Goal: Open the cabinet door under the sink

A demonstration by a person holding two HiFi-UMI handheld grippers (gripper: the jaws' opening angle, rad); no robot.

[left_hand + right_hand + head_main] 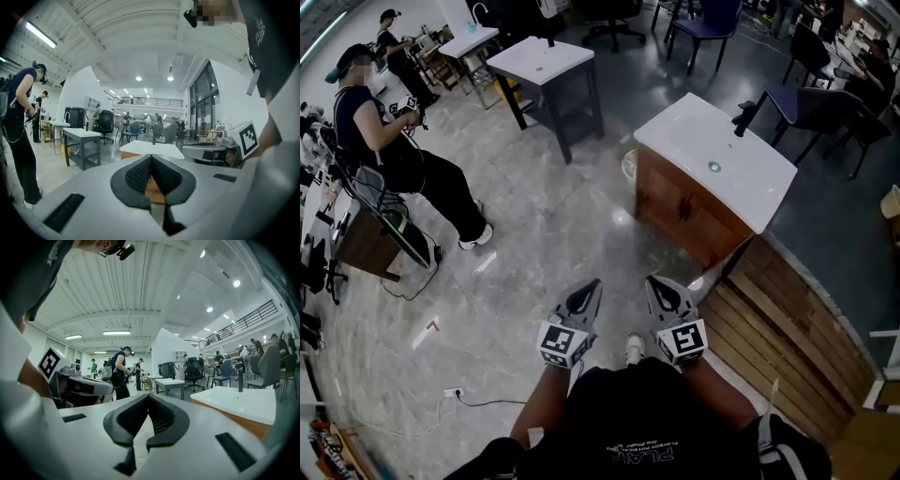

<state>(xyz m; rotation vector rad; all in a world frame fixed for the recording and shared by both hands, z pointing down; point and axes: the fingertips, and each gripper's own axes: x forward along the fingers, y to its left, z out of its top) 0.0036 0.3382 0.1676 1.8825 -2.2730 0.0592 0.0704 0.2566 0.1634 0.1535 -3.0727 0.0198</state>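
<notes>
The cabinet door (692, 214) sits in the front of the wooden cabinet under the white sink (717, 159), ahead of me and a little to the right in the head view, well apart from both tools. From here it appears shut. A small dark handle (684, 208) shows near the middle of that front. It is too small for me to tell whether it serves one door or sits where two meet, or which side the hinges are on.

I judge the door to be a stiff wooden panel with some weight, swinging on hinges and not fragile. Its flat face looks smooth, so pads pressed on it would likely slip. The handle is the only sensible place to take hold, pinched across its narrow part and pulled outward along the door's arc rather than straight back.

The black faucet (743, 117) stands at the sink's far edge, clear of the door. A slatted wooden panel (787, 328) lies beside the cabinet on the right and could crowd an approach from that side.

The left hand-held gripper (584, 298) has its jaws closed together with nothing between them, and the left gripper view looks past them at the cabinet. The right hand-held gripper (667, 298) is closed and empty too. Either one must open before it can take the handle
</notes>
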